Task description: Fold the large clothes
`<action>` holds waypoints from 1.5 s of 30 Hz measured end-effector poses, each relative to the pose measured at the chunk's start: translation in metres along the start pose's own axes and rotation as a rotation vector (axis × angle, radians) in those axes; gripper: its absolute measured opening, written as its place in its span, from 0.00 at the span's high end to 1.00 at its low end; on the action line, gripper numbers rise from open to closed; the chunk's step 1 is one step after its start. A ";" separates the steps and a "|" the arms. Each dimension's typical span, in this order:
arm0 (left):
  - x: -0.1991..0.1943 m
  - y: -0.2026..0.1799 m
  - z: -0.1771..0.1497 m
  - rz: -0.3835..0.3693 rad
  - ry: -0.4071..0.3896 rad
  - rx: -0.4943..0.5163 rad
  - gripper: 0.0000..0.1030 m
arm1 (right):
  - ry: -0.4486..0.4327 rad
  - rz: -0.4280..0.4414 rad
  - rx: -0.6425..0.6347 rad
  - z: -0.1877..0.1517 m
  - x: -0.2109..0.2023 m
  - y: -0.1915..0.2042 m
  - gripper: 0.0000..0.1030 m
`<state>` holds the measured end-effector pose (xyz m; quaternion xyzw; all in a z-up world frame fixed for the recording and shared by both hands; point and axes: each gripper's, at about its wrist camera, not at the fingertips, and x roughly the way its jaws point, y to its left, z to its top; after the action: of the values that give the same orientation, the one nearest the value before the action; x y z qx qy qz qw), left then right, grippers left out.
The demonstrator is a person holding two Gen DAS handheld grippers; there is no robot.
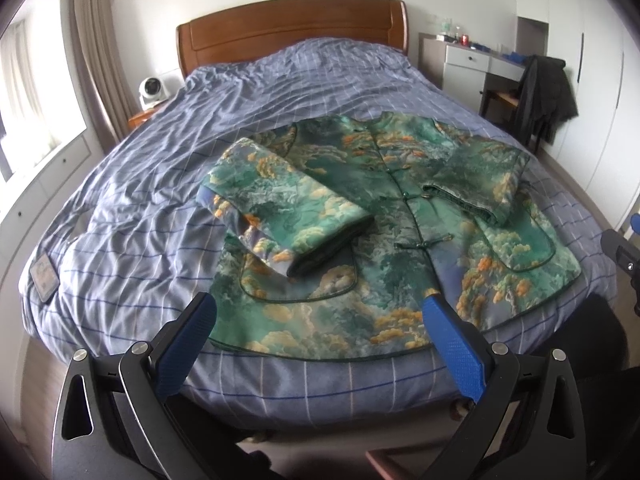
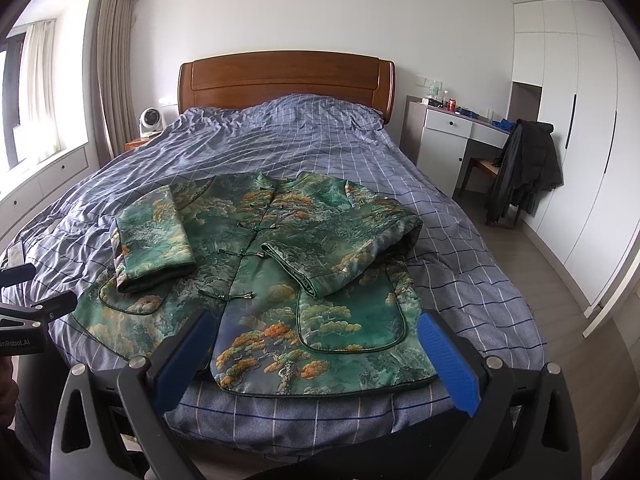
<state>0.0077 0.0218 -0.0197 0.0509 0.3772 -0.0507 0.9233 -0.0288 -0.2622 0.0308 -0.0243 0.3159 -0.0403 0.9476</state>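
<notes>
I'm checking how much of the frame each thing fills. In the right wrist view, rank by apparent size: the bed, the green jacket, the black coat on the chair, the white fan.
1. bed, fills most of the view
2. green jacket
3. black coat
4. white fan

The coat and fan sit farther from the camera, so they look smaller than they really are.

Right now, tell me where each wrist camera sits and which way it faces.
Left wrist: at the bed's foot, facing the headboard; left gripper, fingers apart, over the jacket hem; right gripper at the right edge.
Right wrist: same end, further right; right gripper, fingers apart; left gripper at the left edge.
Shared: jacket, sleeves folded in, blue checked bedding, headboard.
</notes>
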 end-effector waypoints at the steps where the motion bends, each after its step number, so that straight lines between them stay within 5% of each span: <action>1: 0.000 0.000 0.000 0.000 -0.001 0.000 0.00 | -0.002 -0.001 0.001 0.000 0.000 0.000 0.00; 45: -0.002 -0.001 0.000 0.000 -0.008 0.001 0.00 | -0.005 0.006 -0.034 0.002 -0.002 0.012 0.00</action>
<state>0.0065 0.0210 -0.0182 0.0512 0.3736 -0.0511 0.9248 -0.0283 -0.2501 0.0331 -0.0394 0.3141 -0.0320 0.9480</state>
